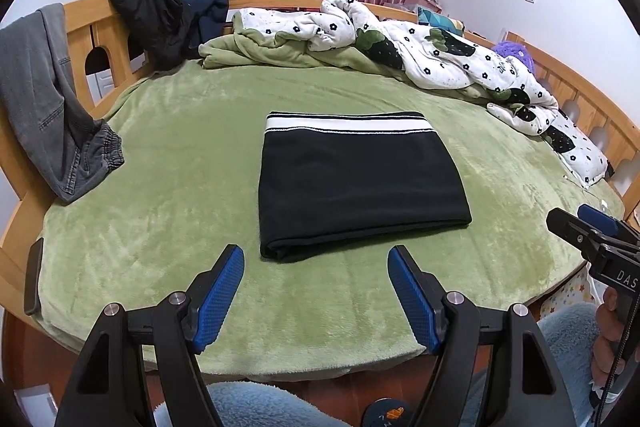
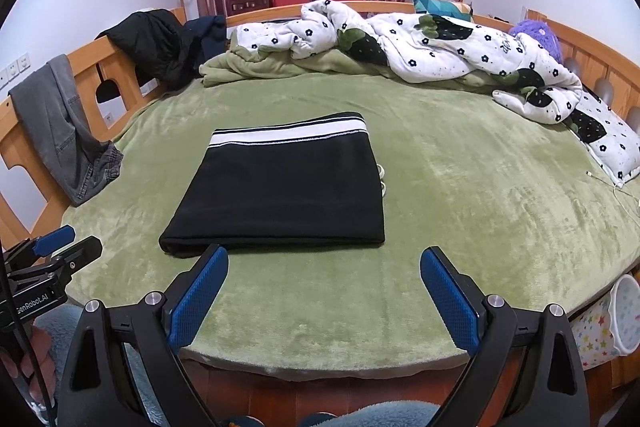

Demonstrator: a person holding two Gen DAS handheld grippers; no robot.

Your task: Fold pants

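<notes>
The black pants (image 1: 360,183) lie folded into a flat rectangle on the green blanket (image 1: 168,211), with the white-striped waistband at the far edge. They also show in the right wrist view (image 2: 284,191). My left gripper (image 1: 316,255) is open and empty, held just short of the pants' near edge. My right gripper (image 2: 324,255) is open and empty, also just short of the near edge. Each gripper shows at the side of the other's view: the right gripper (image 1: 592,227) and the left gripper (image 2: 60,247).
Grey jeans (image 1: 44,99) hang over the wooden bed rail (image 1: 80,23) on the left. A black jacket (image 1: 152,15) drapes the rail further back. A floral quilt (image 1: 440,51) is bunched along the far right. A phone (image 1: 34,275) lies at the bed's left edge.
</notes>
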